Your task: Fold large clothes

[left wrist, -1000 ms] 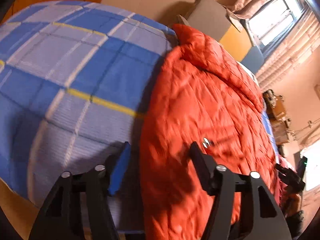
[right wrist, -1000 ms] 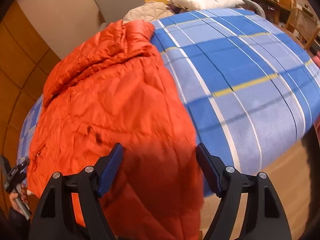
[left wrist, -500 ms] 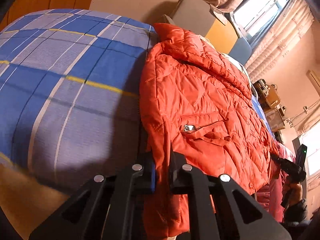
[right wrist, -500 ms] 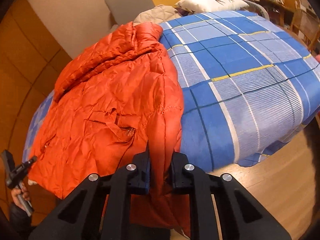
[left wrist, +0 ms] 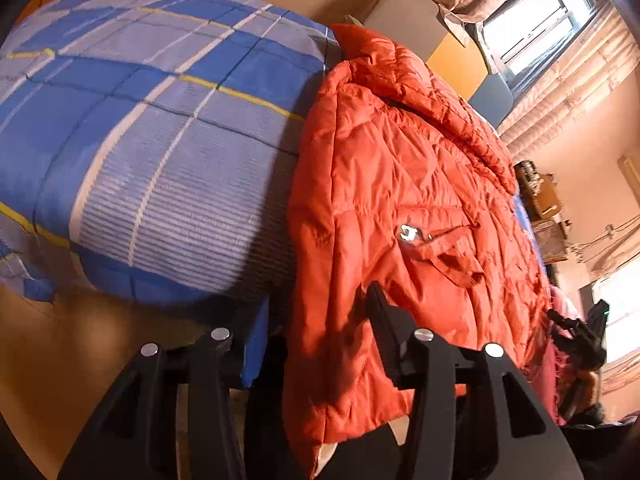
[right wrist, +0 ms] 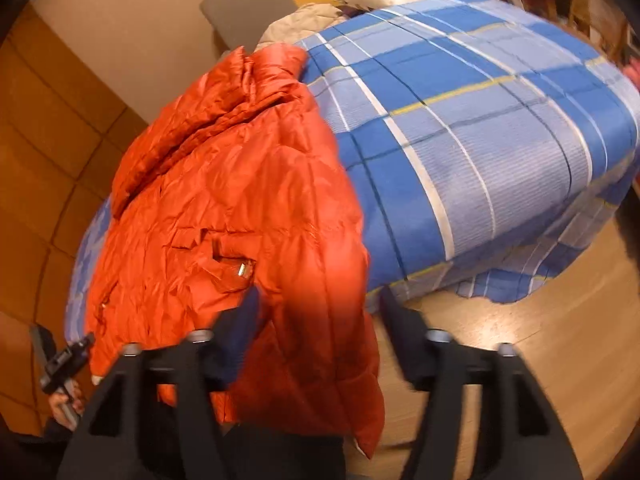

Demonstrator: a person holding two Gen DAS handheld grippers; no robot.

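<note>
Orange puffer jacket [left wrist: 404, 200] spread over the bed's blue plaid cover [left wrist: 152, 140], filling centre and right of the left wrist frame, hem hanging off the bed edge at the bottom. Left gripper [left wrist: 316, 340] low in frame, fingers [left wrist: 384, 328] spread apart on either side of the hanging hem, not pinching it. In the right wrist view, jacket [right wrist: 240, 208] left of centre, cover [right wrist: 480, 120] at upper right, wooden floor [right wrist: 540, 320] lower right. Right gripper [right wrist: 320, 320] likewise parted astride the hem, blurred.
</note>
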